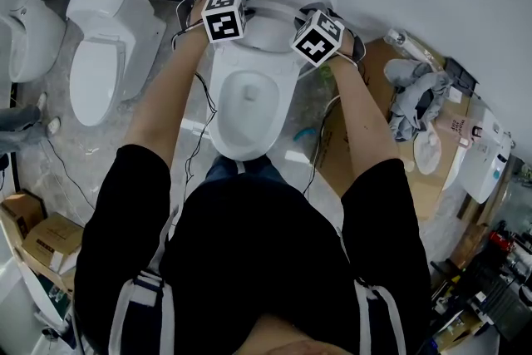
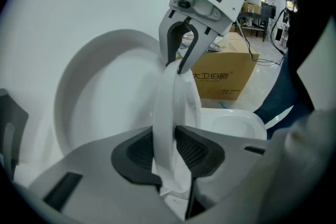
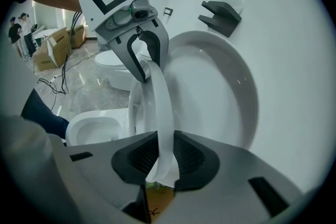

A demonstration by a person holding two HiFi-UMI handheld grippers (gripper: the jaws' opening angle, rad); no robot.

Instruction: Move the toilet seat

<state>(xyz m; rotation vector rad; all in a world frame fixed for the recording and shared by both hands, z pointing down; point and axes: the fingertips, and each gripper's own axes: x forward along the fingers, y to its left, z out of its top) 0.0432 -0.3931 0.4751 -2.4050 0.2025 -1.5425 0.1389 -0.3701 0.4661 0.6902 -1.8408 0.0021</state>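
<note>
Standing fixture: toilet [image 1: 245, 147] directly in front of the person, bowl open, no bench involved.
Lid [image 3: 220, 86]: raised, leaning back toward the wall, just behind the seat.
Toilet seat [image 2: 173, 113]: swung up on its hinge, near upright, between lid and bowl, held edge-on at both sides of the ring.
Left gripper [image 2: 169, 147]: clamped on the seat ring's left side.
Right gripper [image 3: 160, 152]: clamped on the ring's opposite side.
Fingers [image 2: 137, 152]: both pairs narrowly apart, ribbed pads pressed flat on the thin glossy rim.
Risk 1: slip. The rim looks smooth and the bite is shallow; my guess is that any slackening lets the seat drop and slam on the bowl.
Risk 2: twist. If one hand leads the other, the ring likely racks at the hinge.
Risk 3: pushing back too far probably knocks the seat into the lid.
</note>
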